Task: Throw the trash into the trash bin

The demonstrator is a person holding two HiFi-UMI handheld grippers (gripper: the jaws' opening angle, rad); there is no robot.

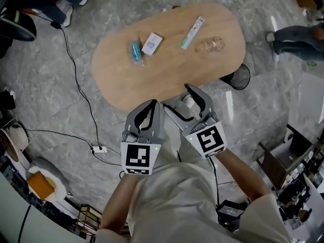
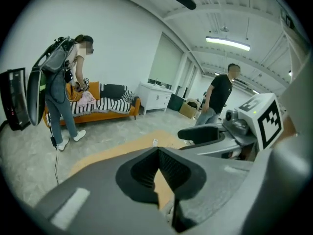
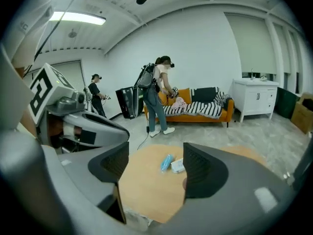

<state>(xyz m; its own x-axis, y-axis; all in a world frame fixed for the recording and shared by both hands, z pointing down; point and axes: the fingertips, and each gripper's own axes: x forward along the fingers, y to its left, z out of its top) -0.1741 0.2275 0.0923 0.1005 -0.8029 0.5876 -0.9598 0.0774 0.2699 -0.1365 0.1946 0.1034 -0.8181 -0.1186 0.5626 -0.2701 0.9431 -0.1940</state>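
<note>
On the oval wooden table [image 1: 167,80] lie a blue crumpled wrapper [image 1: 135,50], a white packet [image 1: 152,43], a long pale tube wrapper [image 1: 192,33] and a clear crumpled plastic piece [image 1: 214,45]. A black mesh trash bin [image 1: 240,77] stands on the floor at the table's right edge. Both grippers hover at the table's near edge, well short of the trash. My left gripper [image 1: 152,103] [image 2: 157,153] is shut, pads touching, with nothing in it. My right gripper [image 1: 175,96] [image 3: 156,168] is open and empty; between its jaws I see the blue wrapper [image 3: 167,162] and white packet [image 3: 177,166] farther off.
A black cable and power strip [image 1: 98,148] run over the marble floor left of the table. People stand around the room; one is near an orange sofa [image 3: 195,109]. Shelving and clutter [image 1: 288,161] fill the lower right.
</note>
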